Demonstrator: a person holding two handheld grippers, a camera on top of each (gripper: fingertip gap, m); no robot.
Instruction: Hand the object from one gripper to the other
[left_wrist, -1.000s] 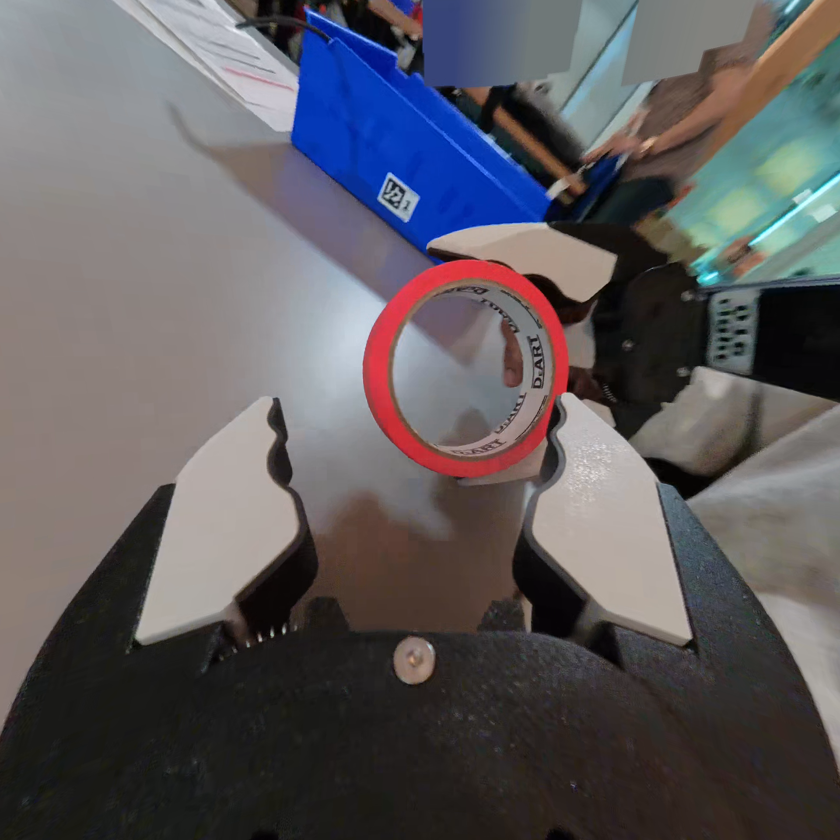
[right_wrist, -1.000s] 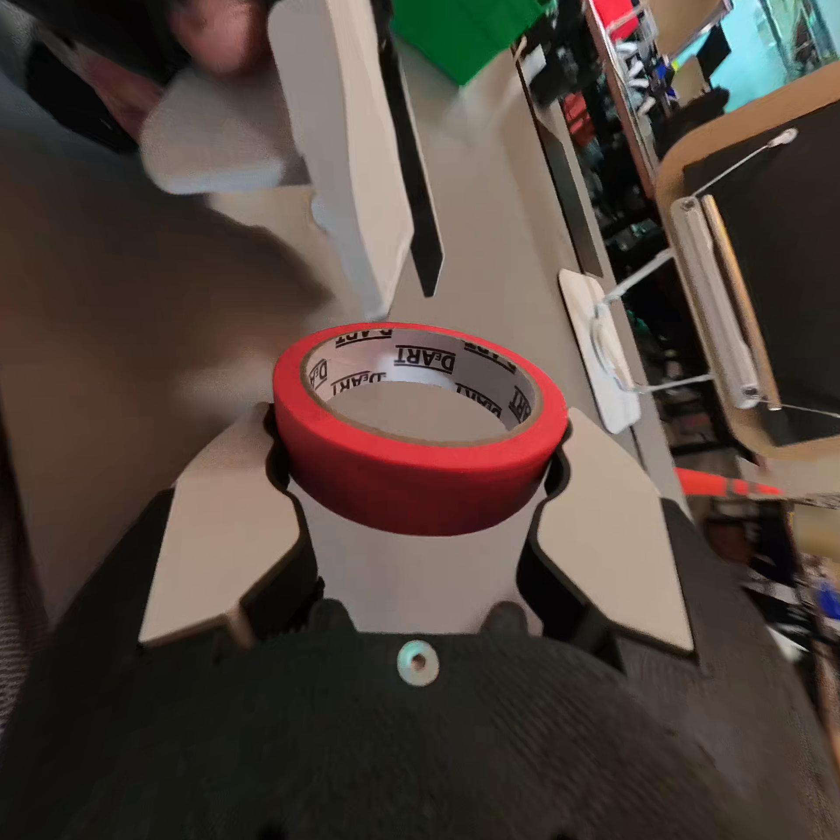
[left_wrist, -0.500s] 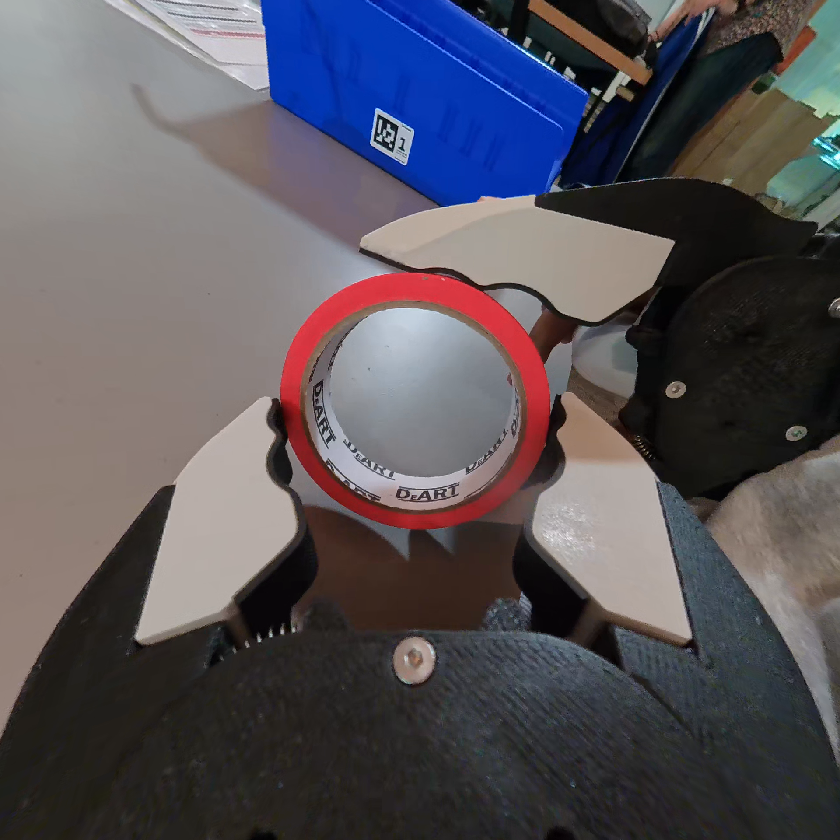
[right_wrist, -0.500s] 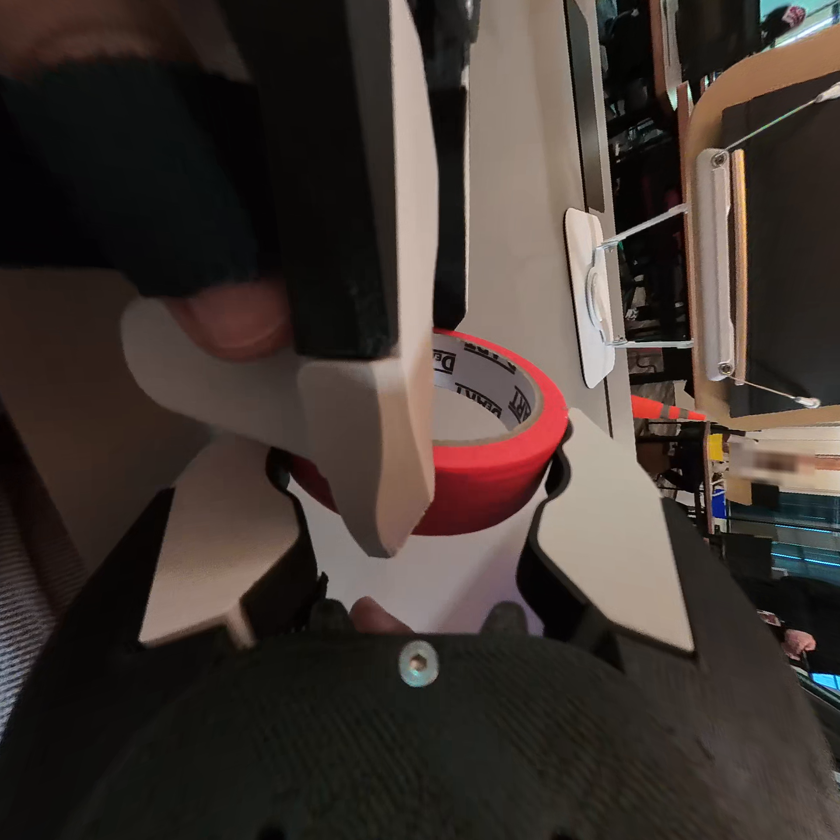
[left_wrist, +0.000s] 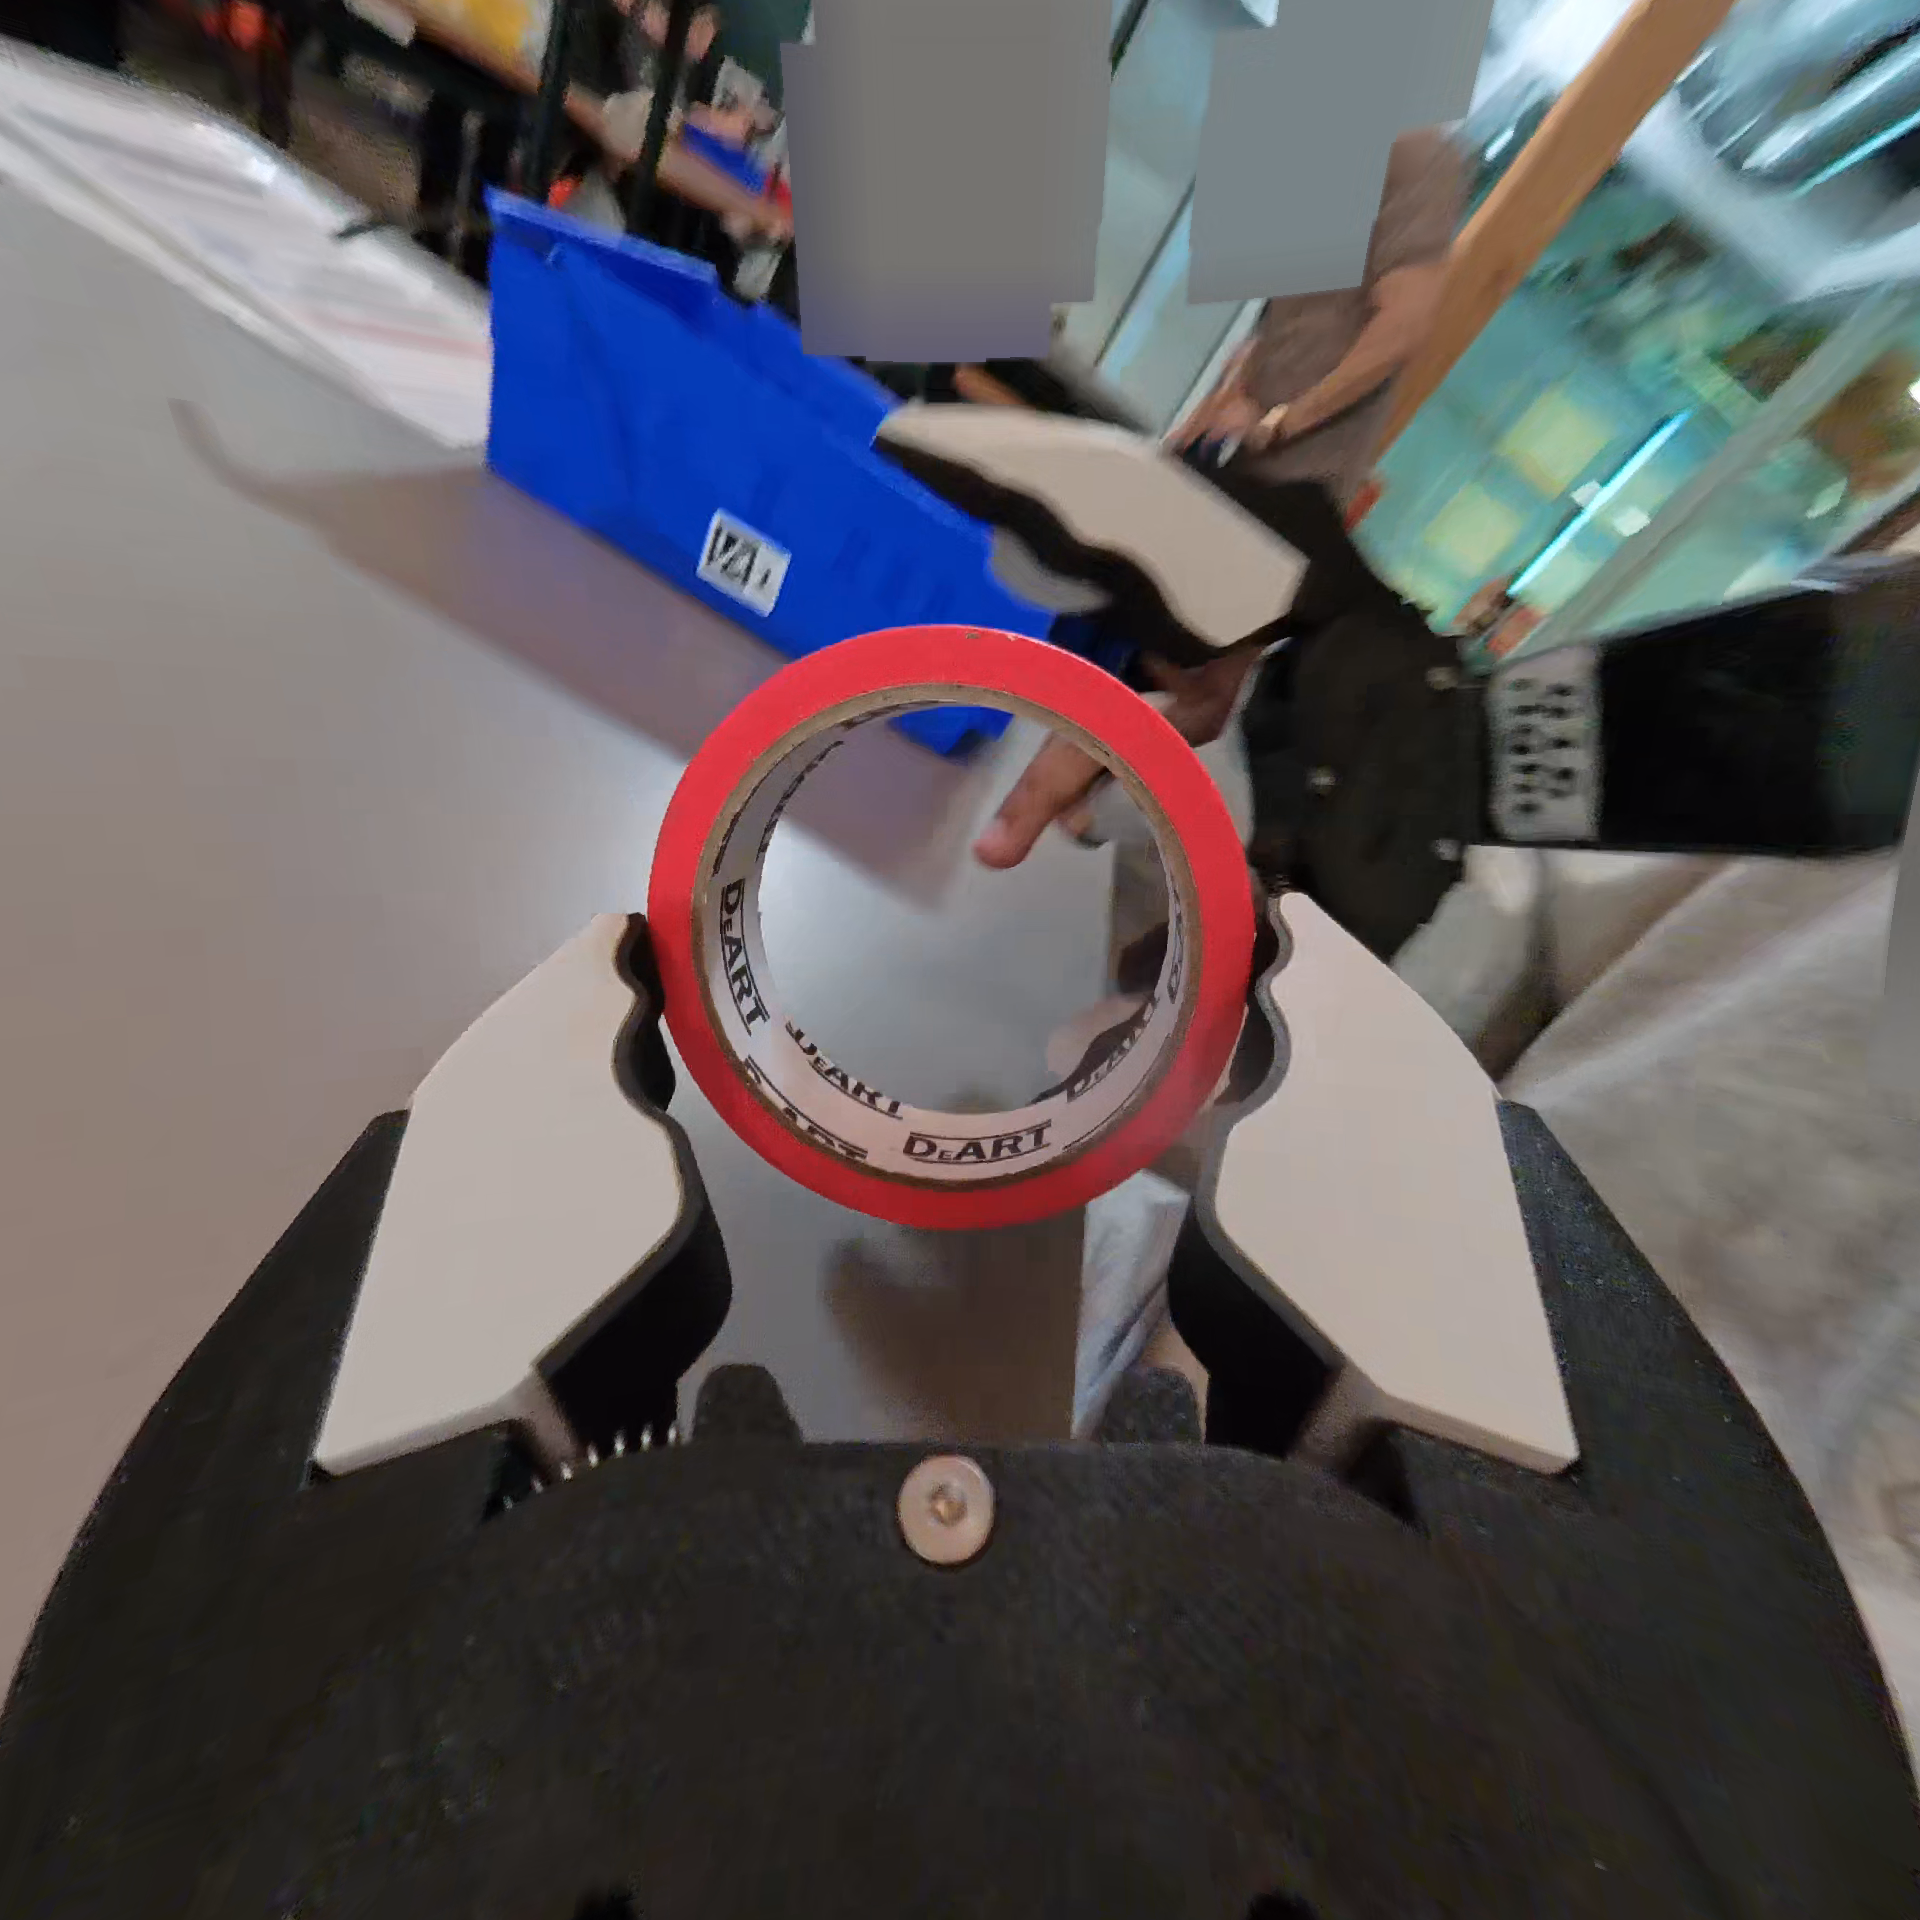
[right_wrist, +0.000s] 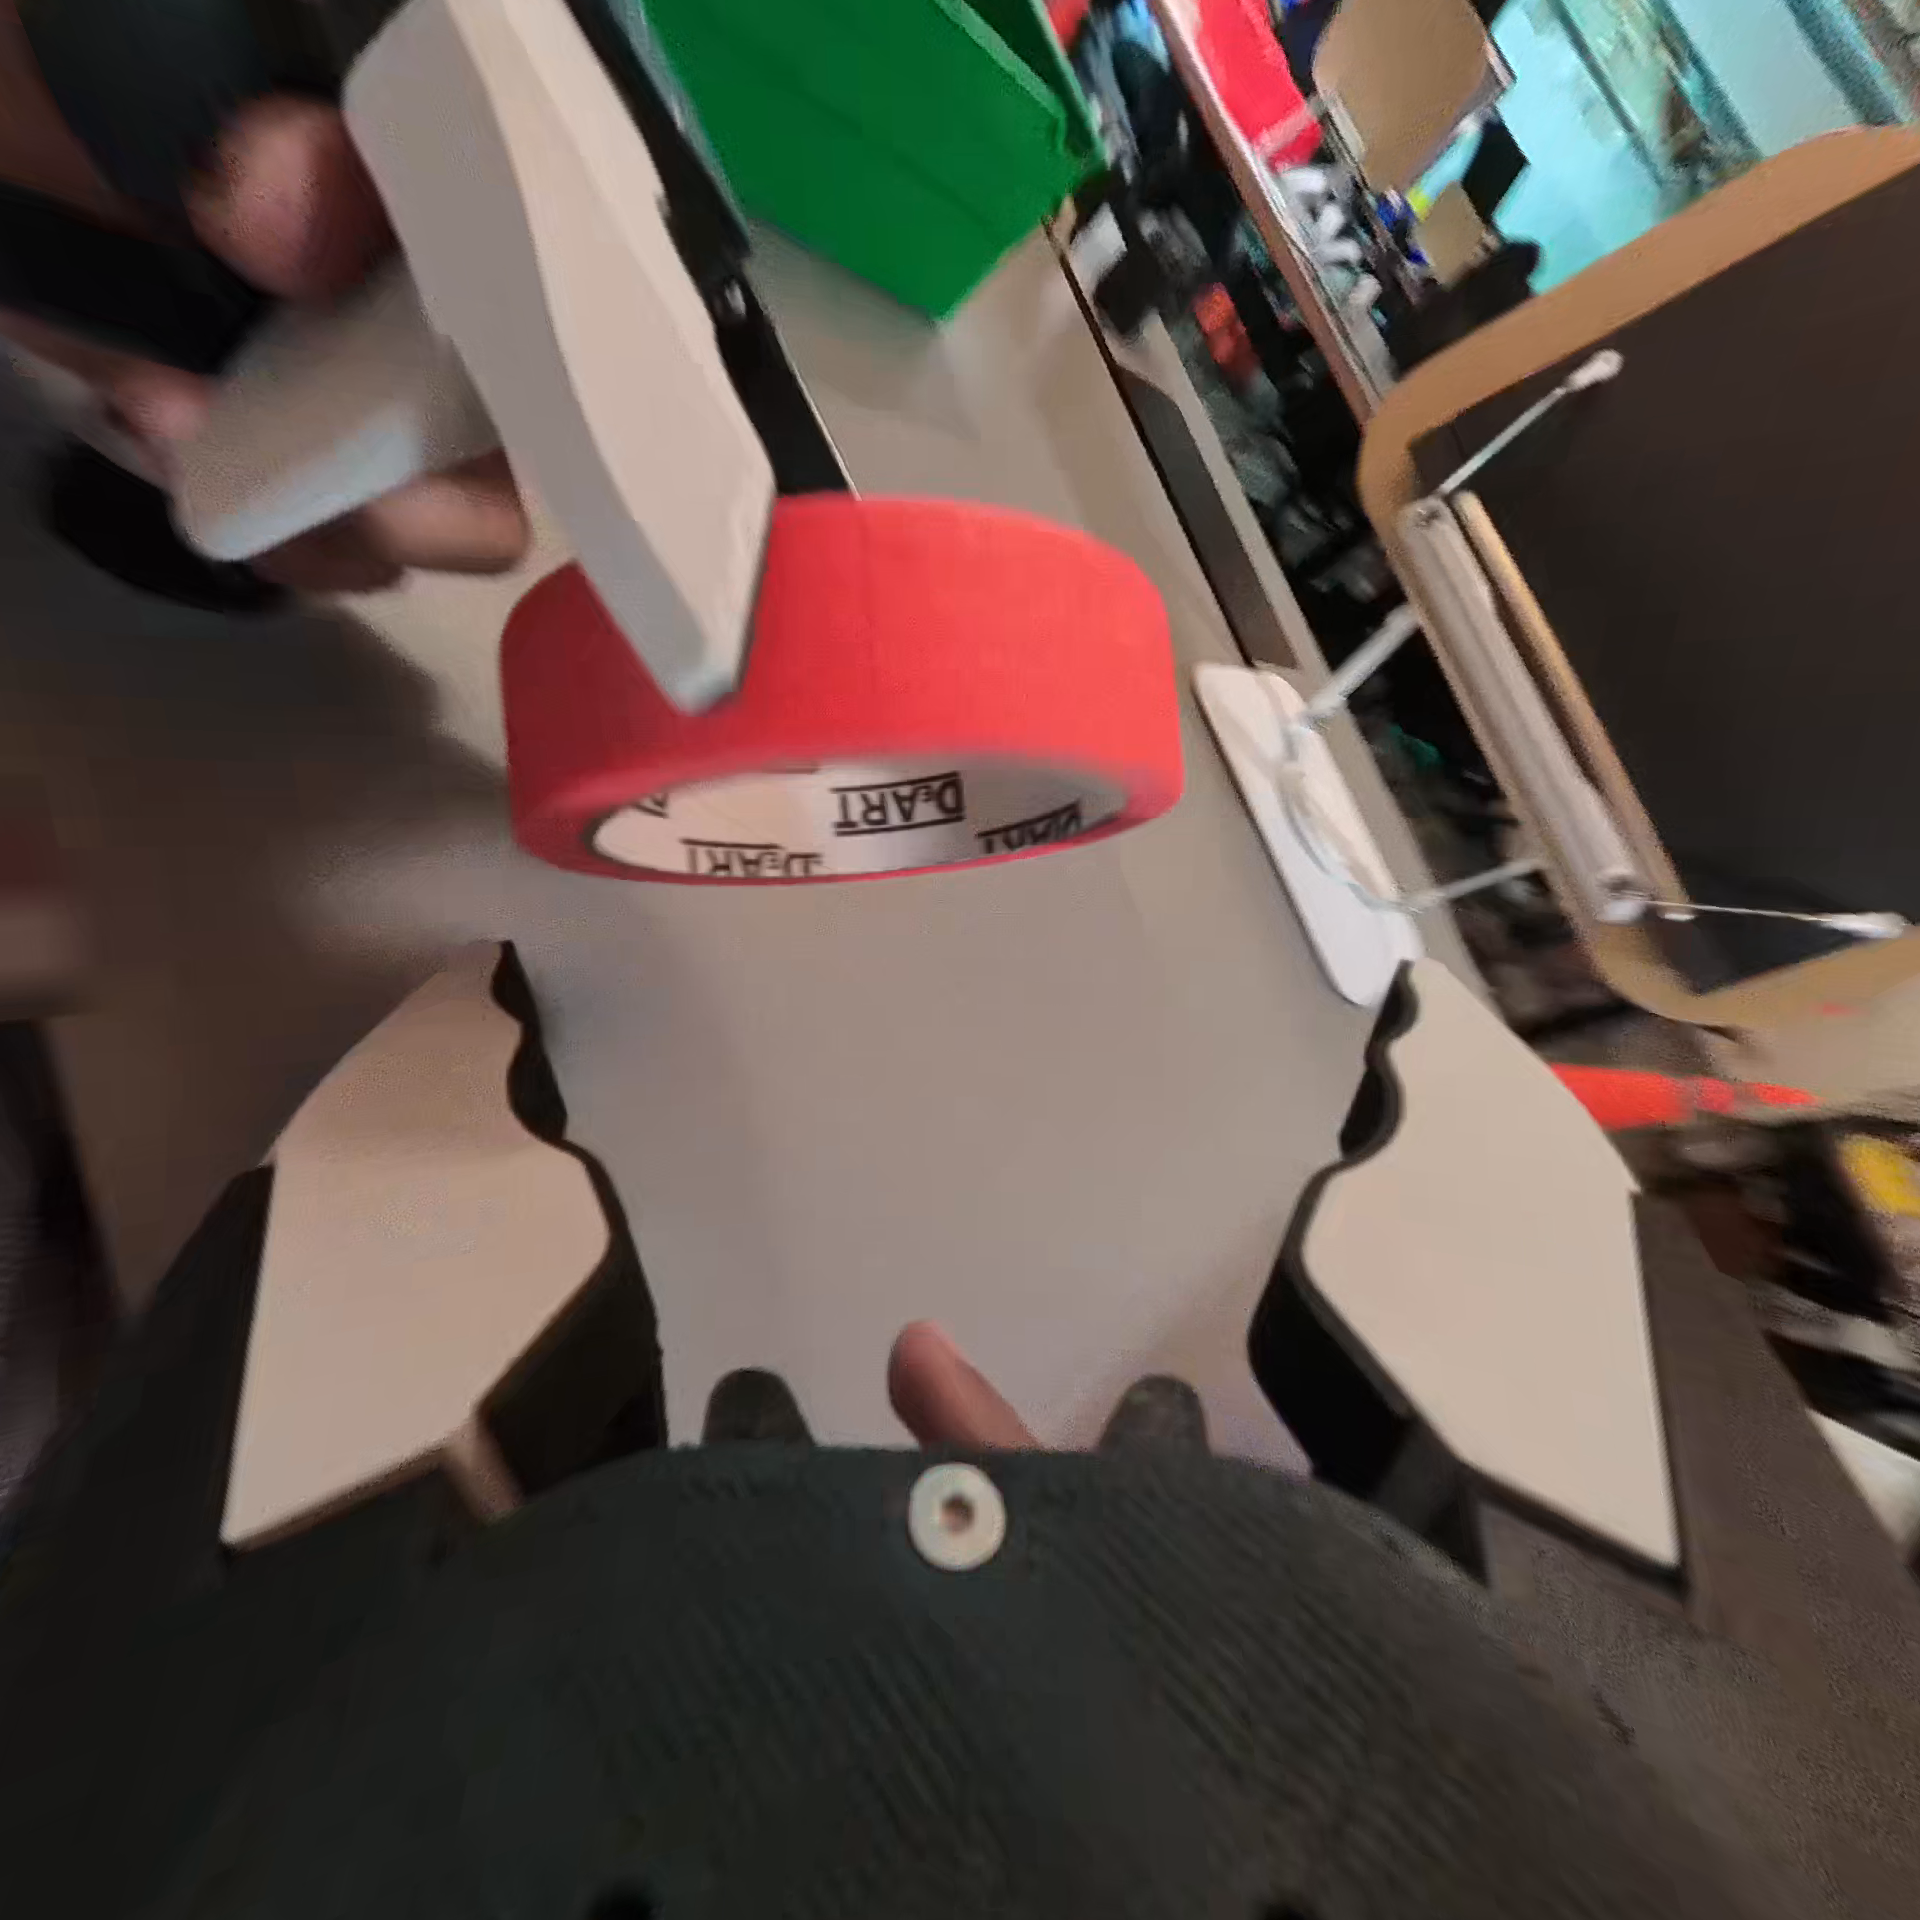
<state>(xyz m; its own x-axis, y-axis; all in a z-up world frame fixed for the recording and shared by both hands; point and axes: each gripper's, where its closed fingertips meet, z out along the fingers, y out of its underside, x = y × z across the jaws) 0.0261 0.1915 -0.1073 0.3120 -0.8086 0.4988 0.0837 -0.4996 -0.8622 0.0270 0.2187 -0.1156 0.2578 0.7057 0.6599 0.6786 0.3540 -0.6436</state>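
Note:
A roll of red tape (left_wrist: 945, 1195) with a white printed core sits between my left gripper's two white fingers, held above the grey table. My left gripper (left_wrist: 951, 935) is shut on the roll's outer rim. In the right wrist view the same roll (right_wrist: 935, 644) hangs ahead of my right gripper (right_wrist: 951, 977), whose jaws stand wide apart and empty. One left finger (right_wrist: 613, 343) crosses the roll's front there. In the left wrist view the right gripper's upper finger (left_wrist: 1101, 520) is behind the roll, apart from it.
A blue bin (left_wrist: 665, 436) stands on the grey table (left_wrist: 260, 779) behind the roll. A green box (right_wrist: 862, 135) and a white pad with a wire stand (right_wrist: 1309, 831) lie at the table's far side. People stand in the background.
The right gripper opened, let go of the tape and drew back. The left gripper closed on the roll and now holds it alone, lifted away from the right jaws.

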